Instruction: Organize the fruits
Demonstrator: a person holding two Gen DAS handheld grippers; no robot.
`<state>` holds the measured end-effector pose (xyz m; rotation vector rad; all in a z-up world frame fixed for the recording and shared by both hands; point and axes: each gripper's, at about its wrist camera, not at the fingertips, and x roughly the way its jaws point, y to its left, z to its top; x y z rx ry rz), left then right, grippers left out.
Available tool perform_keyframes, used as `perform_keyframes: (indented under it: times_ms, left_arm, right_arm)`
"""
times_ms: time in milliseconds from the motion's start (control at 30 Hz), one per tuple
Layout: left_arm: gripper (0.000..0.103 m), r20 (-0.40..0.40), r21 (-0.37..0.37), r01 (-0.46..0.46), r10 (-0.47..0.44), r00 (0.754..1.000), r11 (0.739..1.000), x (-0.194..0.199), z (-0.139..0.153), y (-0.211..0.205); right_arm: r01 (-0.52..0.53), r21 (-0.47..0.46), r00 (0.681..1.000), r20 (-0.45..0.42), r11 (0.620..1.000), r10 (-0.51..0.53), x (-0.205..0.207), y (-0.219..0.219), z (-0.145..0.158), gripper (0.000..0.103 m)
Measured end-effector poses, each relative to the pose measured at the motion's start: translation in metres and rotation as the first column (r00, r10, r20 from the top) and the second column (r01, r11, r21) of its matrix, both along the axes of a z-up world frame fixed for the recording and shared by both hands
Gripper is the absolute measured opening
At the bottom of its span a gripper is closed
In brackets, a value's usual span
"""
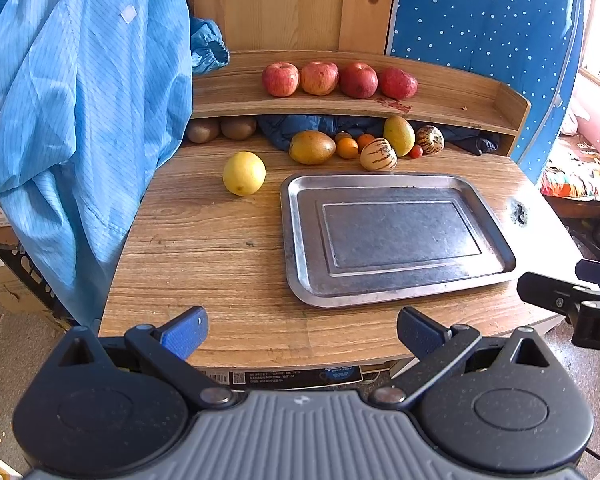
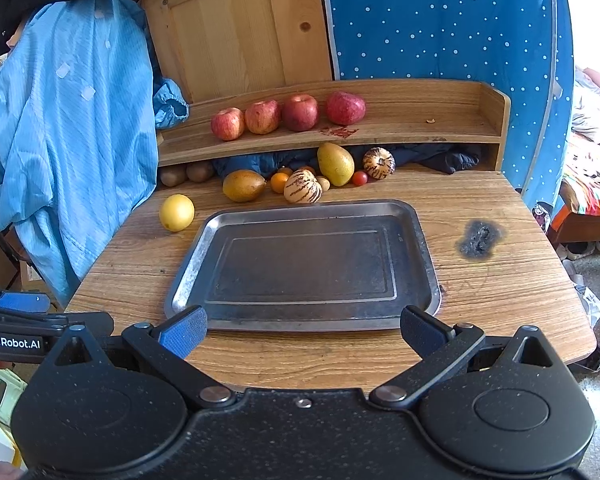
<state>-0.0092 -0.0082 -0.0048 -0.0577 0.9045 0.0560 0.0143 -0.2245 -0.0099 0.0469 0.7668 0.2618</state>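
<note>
An empty metal tray (image 1: 392,188) (image 2: 308,210) lies in the middle of the wooden table. A yellow round fruit (image 1: 244,173) (image 2: 176,212) sits alone to the tray's left. Behind the tray lie two mangoes (image 1: 312,147) (image 2: 244,185), striped melons (image 1: 378,155) (image 2: 303,187), small oranges (image 1: 347,148) (image 2: 279,182) and a cherry tomato (image 1: 416,151) (image 2: 360,178). Several red apples (image 1: 319,77) (image 2: 263,116) line the raised shelf. My left gripper (image 1: 302,330) hangs open at the table's near edge. Also open, my right gripper (image 2: 303,332) hovers over the tray's near rim.
A blue garment (image 1: 72,100) (image 2: 68,128) hangs over the table's left side. Two kiwis (image 1: 220,129) (image 2: 186,173) and dark cloth (image 1: 300,126) lie under the shelf. A burn mark (image 2: 478,239) scars the table right of the tray. A blue dotted sheet (image 2: 440,20) stands behind.
</note>
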Motion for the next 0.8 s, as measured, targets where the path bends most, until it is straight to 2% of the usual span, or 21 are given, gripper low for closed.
perform_keyframes:
  times_ms: [533,800]
  left_arm:
    - [0.103,0.016,0.013,-0.028,0.028,0.999,1.0,-0.01,0.009,-0.008]
    - [0.103,0.01,-0.002,-0.053,0.053,0.999,0.999,-0.015,0.009,-0.009]
  right_arm:
    - [-0.025,0.021,0.999,0.024,0.999,0.025,-0.009,-0.01,0.007,0.103]
    - [-0.037,0.021,0.998,0.043,0.999,0.036,-0.017,-0.016,0.011,0.103]
